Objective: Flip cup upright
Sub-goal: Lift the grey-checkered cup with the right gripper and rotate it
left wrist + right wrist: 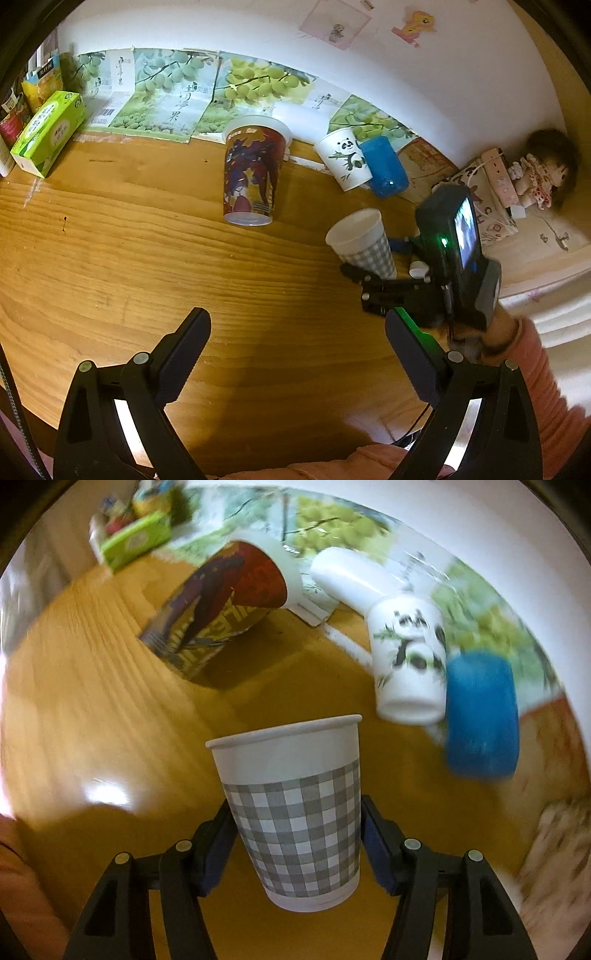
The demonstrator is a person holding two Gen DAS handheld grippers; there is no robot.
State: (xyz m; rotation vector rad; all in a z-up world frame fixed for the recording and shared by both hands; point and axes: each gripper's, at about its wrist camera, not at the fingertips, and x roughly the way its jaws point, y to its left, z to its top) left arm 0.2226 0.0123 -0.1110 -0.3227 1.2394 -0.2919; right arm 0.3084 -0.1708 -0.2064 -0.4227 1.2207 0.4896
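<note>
Right claw [295, 834] grips checked cup [295, 812] above wooden table [92, 720].

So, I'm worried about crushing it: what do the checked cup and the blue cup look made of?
The checked cup, held between the right tongs, looks like thin matte paper: rolled rim, printed grey gingham band, white stock. The blue cup behind it is blurred; its solid colour and a small highlight in the left view suggest plastic, though that is uncertain.
</note>
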